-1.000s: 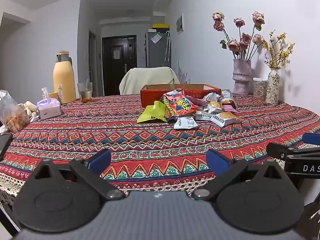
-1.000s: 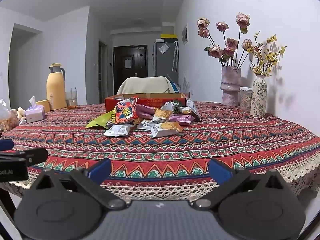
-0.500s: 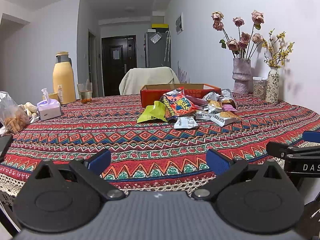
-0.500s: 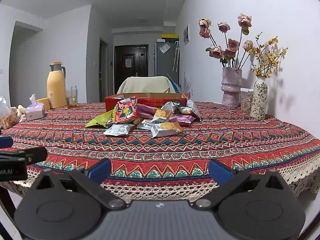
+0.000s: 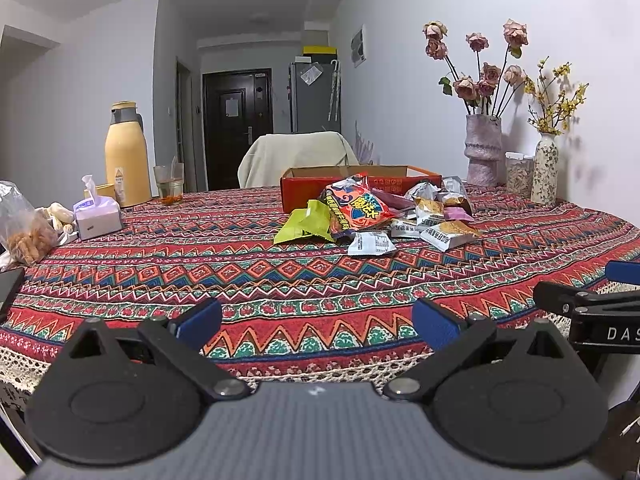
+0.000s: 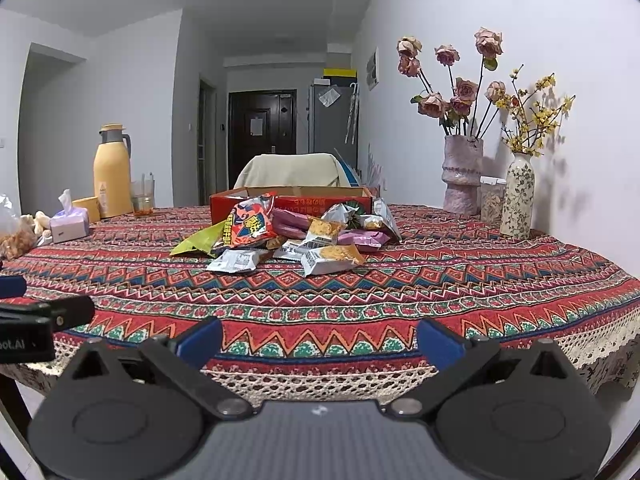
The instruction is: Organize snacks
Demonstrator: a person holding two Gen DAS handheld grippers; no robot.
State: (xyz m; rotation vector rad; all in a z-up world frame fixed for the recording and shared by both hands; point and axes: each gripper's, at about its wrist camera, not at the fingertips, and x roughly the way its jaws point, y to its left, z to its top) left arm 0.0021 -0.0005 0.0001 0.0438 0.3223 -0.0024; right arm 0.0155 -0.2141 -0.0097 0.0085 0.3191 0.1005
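A big round table (image 5: 248, 272) with a red zigzag cloth sat in front of my tongs. Past it stood a chair (image 5: 298, 156) with a cream cover. Far ahead I saw a dark door (image 5: 237, 120) and a gray fridge (image 5: 314, 96). The wall (image 6: 500, 12) to the right was white. The light was cool and dim.

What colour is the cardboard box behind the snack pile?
Red outside, plain brown cardboard inside: the cardboard box, clearest in the right wrist view.
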